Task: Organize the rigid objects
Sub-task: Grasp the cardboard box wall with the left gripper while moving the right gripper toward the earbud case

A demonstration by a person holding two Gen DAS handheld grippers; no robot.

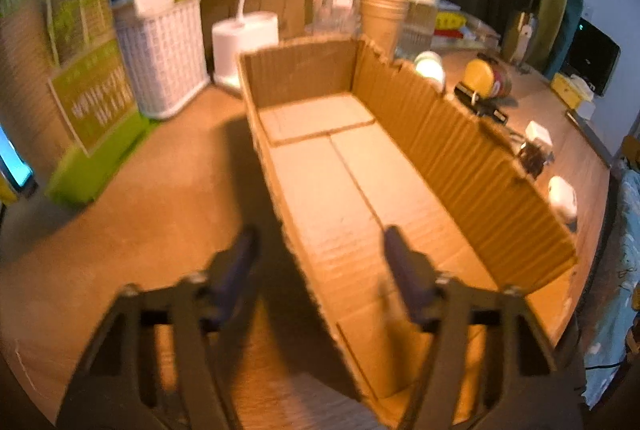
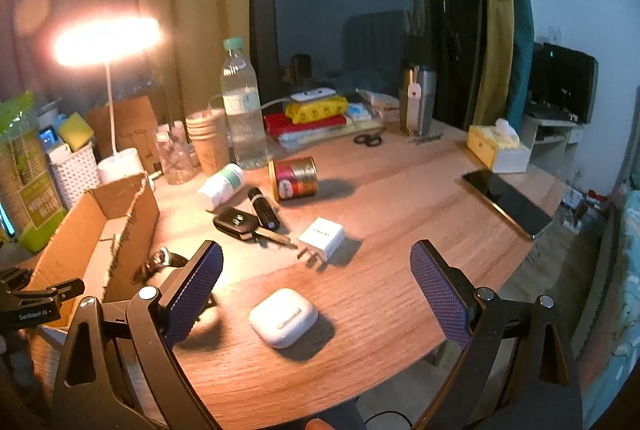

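An open, empty cardboard box lies on the wooden table. My left gripper is open and straddles the near end of the box's left wall, with neither pad pressing on it. Right of the box lie a white earbuds case, a white charger plug, a black car key, a black tube, a white bottle on its side and a red and gold can. My right gripper is open above the table, the earbuds case lying between and just below its fingers, untouched.
A lit desk lamp, paper cups, a water bottle and a white basket stand at the back. A phone and tissue box lie far right. A green carton stands left of the box.
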